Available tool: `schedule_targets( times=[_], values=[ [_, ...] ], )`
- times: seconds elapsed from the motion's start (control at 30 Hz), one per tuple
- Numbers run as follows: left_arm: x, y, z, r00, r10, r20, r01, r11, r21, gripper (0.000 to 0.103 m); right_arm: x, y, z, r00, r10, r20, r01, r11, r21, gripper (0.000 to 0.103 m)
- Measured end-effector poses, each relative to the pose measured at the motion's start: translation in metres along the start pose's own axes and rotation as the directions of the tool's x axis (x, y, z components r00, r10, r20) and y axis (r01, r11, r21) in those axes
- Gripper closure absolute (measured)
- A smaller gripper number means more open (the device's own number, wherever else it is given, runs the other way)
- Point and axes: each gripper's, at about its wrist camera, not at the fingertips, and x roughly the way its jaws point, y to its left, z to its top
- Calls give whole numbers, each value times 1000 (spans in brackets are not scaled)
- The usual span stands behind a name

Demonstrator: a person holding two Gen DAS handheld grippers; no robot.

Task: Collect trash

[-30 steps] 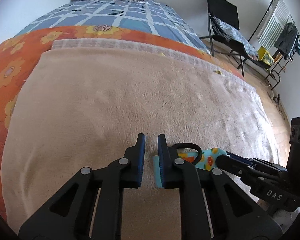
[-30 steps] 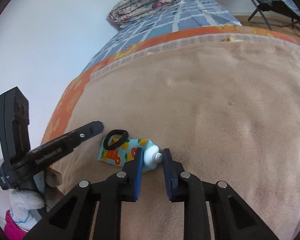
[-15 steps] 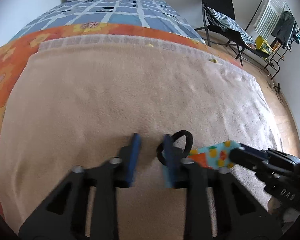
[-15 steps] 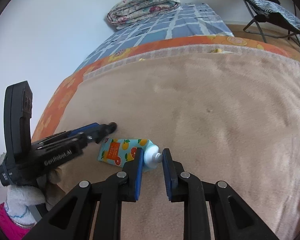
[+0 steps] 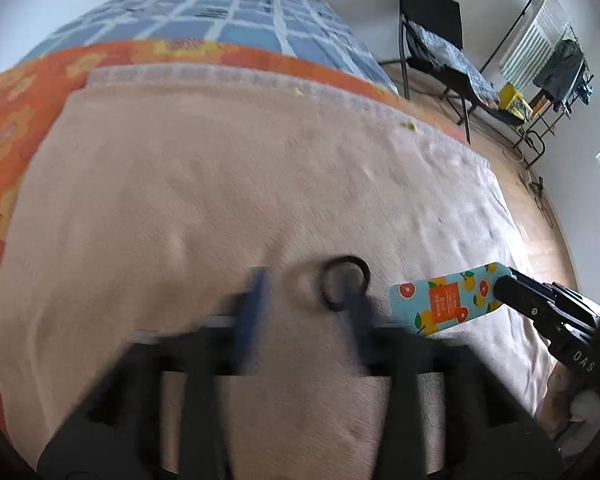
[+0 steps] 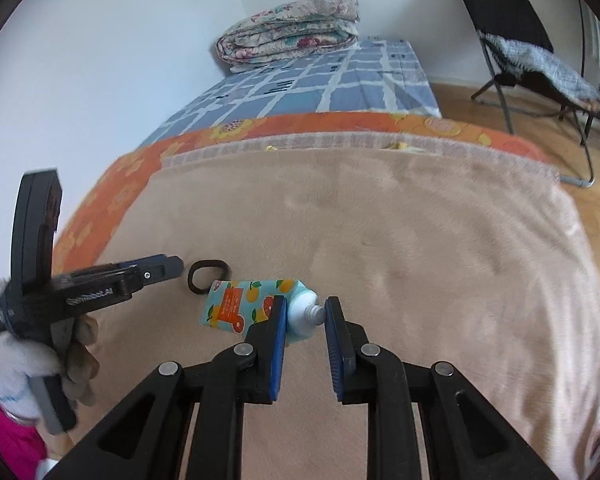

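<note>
Lifted off the blanket point(image 6: 400, 240) since a second ago, tube point(image 6: 256, 306) clamped at its neck in right hand-held gripper point(image 6: 305, 314); left hand-held gripper point(image 5: 304, 300) opening, empty, beside hair tie point(image 5: 345, 282).

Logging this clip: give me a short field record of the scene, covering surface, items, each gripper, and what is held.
surface: beige blanket on a bed
items: fruit-print tube; black hair tie lying beside it
right gripper: shut on the tube at its white neck
left gripper: blurred, jaws opening, nothing between them; hair tie just ahead
background: folded quilt, black chair
</note>
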Motion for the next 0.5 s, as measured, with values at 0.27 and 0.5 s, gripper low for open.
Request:
schedule_targets(
  times=[0.27,0.5],
  values=[
    [27,-34,-6,995,101,8,-101,991,84,42,-30,-21,-10,997,-78,25,79,997,-26,85],
    [31,-36,-10,983,174,61,-180,977,110,82,-52,-28,-17,993,-108,49,110,993,-52,85]
  ],
)
